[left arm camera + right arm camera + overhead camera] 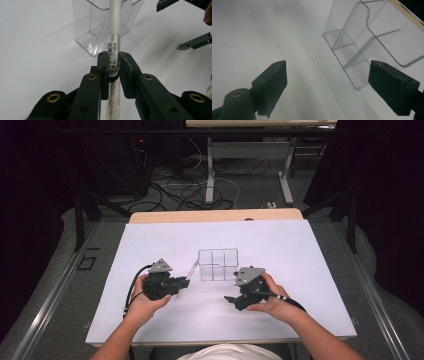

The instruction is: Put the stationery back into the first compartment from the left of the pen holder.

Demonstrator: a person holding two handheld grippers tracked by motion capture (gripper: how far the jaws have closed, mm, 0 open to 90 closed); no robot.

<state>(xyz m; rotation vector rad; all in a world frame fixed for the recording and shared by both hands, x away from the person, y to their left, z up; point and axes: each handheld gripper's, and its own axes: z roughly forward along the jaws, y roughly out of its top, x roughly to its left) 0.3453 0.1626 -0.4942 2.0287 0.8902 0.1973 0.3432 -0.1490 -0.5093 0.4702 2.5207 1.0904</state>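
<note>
High view: we see the left gripper (183, 283) clamped on a slim white plastic pen (192, 268) beside the clear plastic divided organiser box (218, 264), the right gripper (231, 299) nearby. Left gripper view: our jaws pinch its barcoded barrel (114, 53). Right gripper view: our jaws stand apart, nothing between them, the box (362, 47) just ahead.

The pen (114, 37) is frosted white above and clear below, with a white label printed in black bars and a small square code. The box (218, 264) is clear, colourless plastic. Both grippers (184, 284) (231, 300) are black, with brass-coloured rivets and grey top plates. The table (150, 240) is plain white, its far edge pale wood.
</note>
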